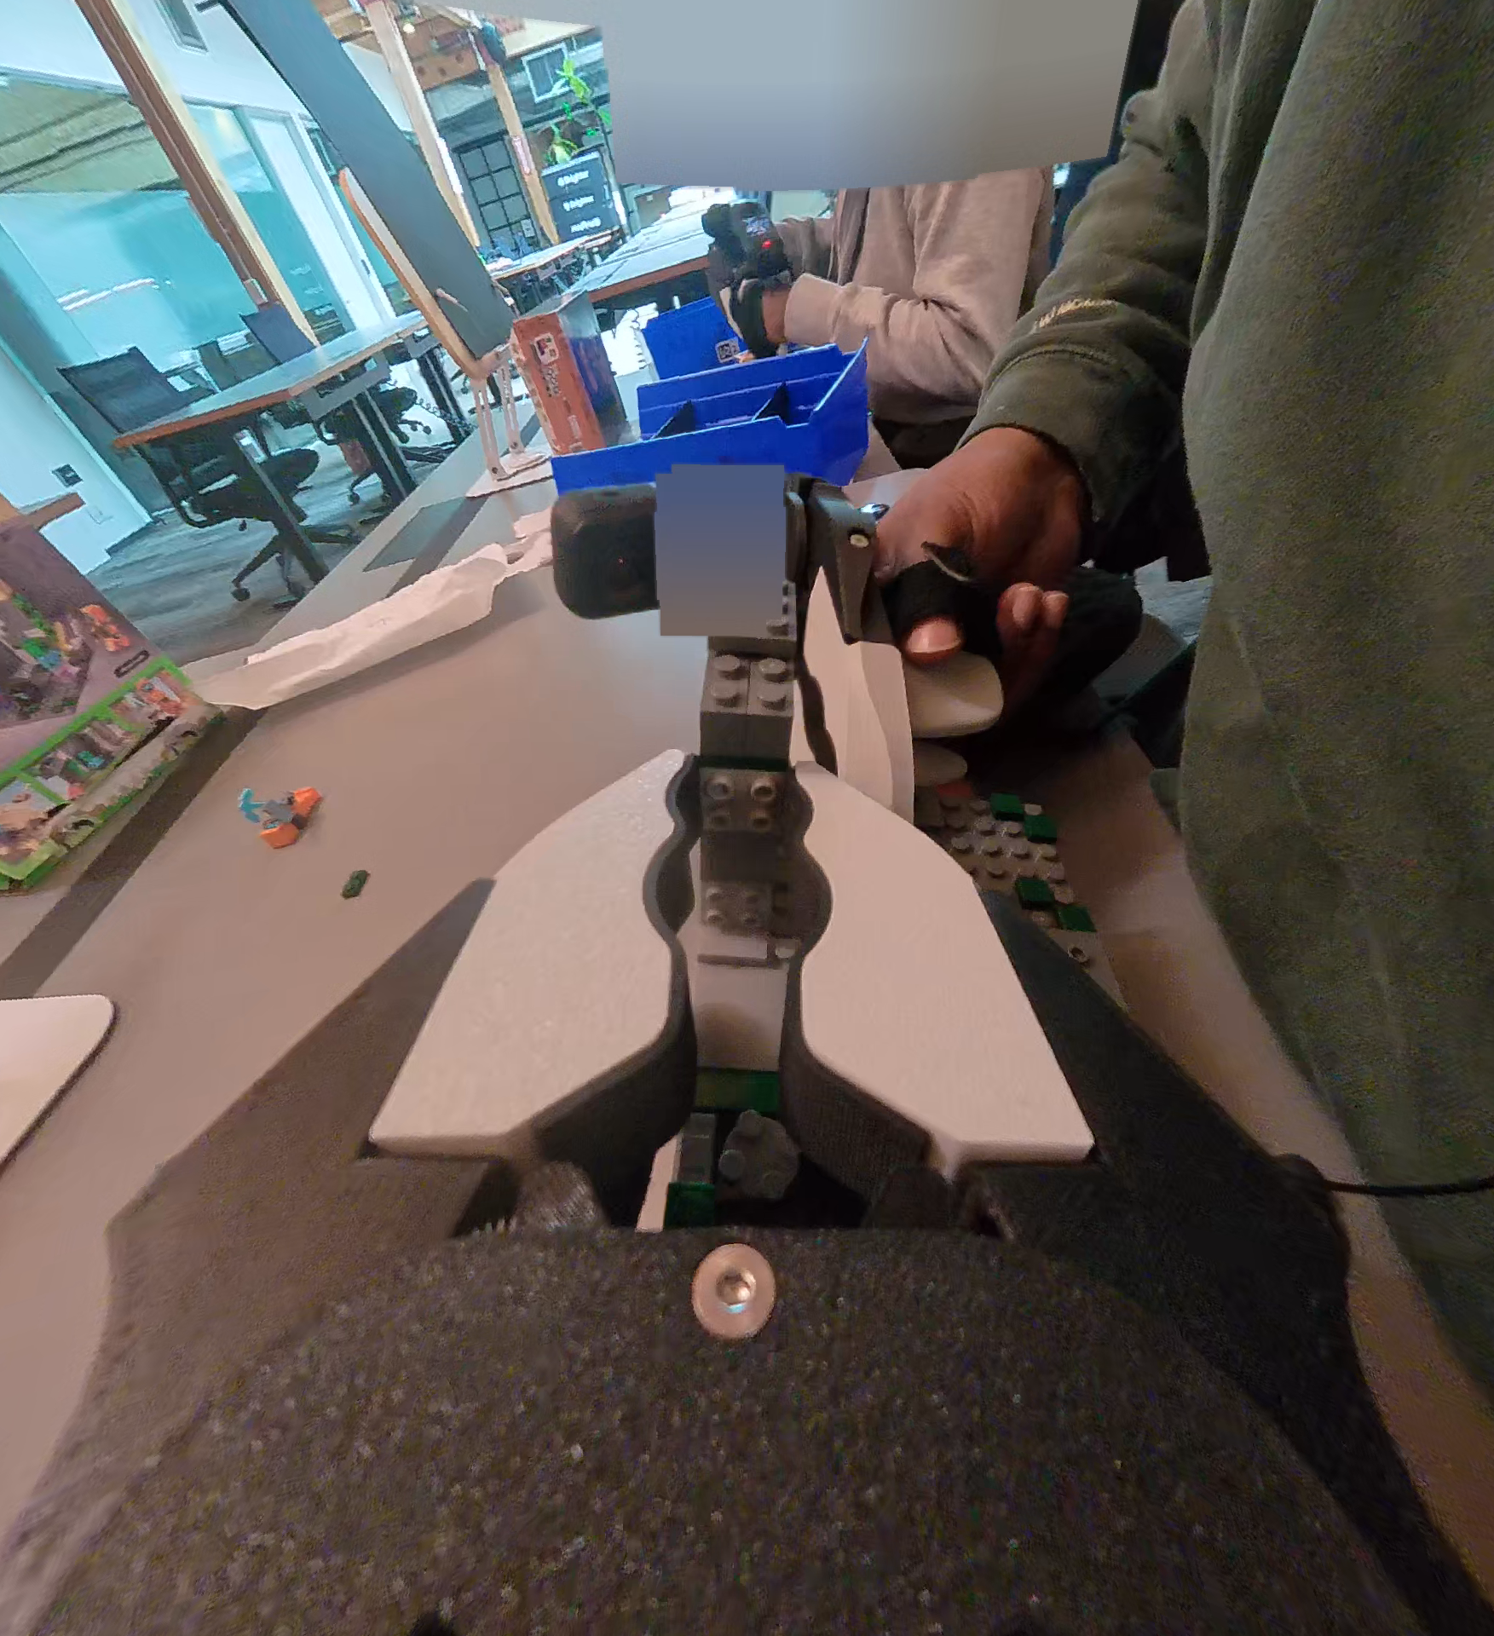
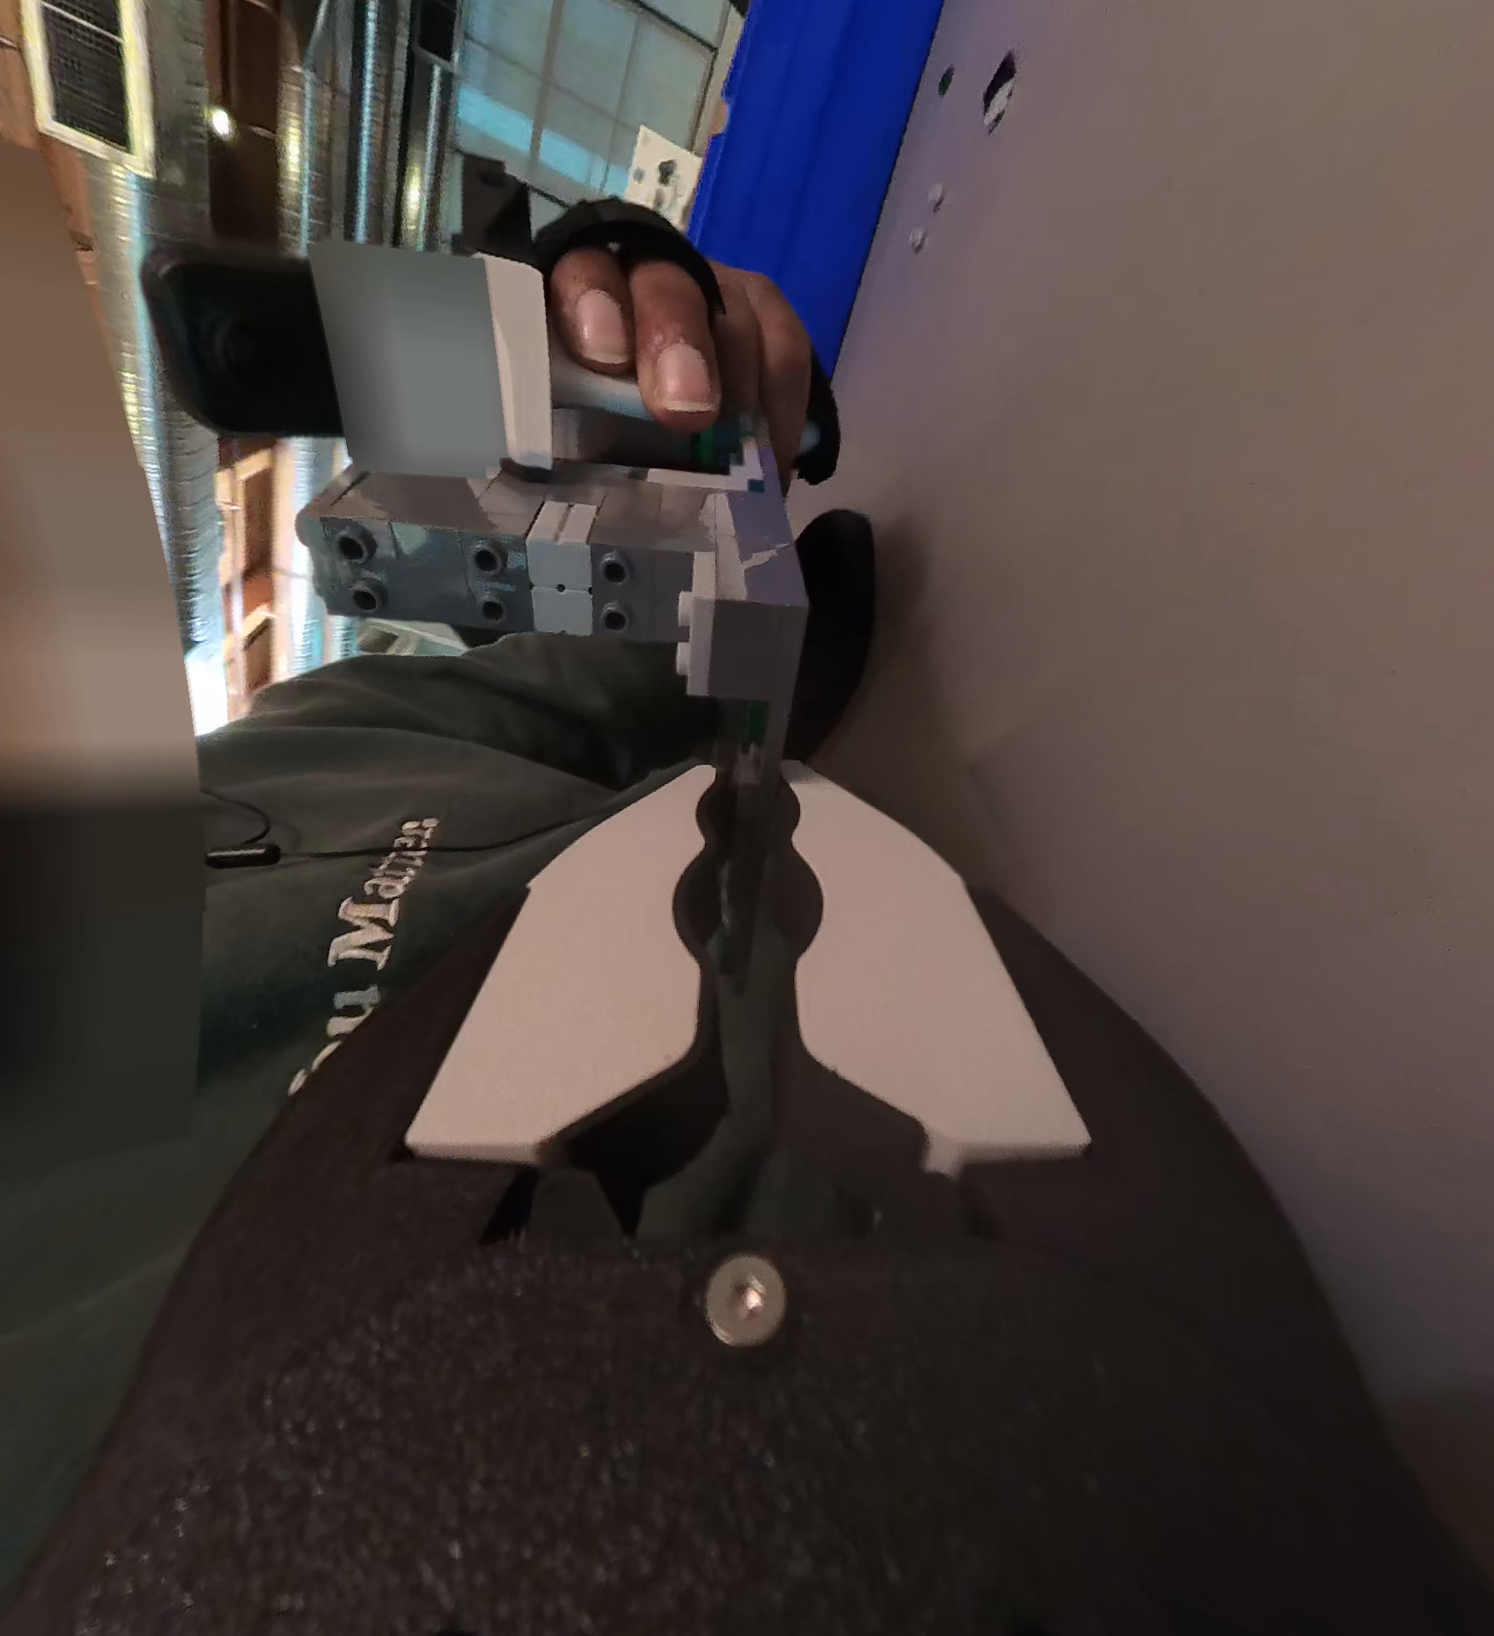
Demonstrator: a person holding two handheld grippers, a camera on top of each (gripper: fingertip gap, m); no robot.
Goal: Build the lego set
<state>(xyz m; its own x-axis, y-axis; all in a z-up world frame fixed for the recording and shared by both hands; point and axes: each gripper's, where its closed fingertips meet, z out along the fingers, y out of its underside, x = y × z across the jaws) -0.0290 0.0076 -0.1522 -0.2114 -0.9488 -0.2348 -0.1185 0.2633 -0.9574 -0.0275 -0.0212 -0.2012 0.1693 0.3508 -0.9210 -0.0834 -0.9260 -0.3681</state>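
Note:
A grey Lego wall (image 1: 739, 699) stands on a grey baseplate with green tiles (image 1: 1013, 845). My left gripper (image 1: 739, 779) is shut on the wall, whose studded side faces me. My right gripper (image 1: 858, 708), held in a hand, reaches in from the right just behind it. In the right wrist view, turned on its side, my right gripper (image 2: 747, 783) is shut on the thin edge of the baseplate (image 2: 752, 735). The wall (image 2: 477, 567) juts left from the plate there. The left gripper (image 2: 539, 443) clamps the wall from above. The build is held off the table.
A Lego box (image 1: 35, 708) stands at the left. A small orange and blue figure (image 1: 283, 814) and a green piece (image 1: 356, 883) lie on the grey table (image 1: 460, 726). Crumpled white paper (image 1: 389, 620) and blue bins (image 1: 752, 425) are behind. Another person (image 1: 920, 292) works at the back. The tips of one gripper are about 6 centimeters away from the tips of the other.

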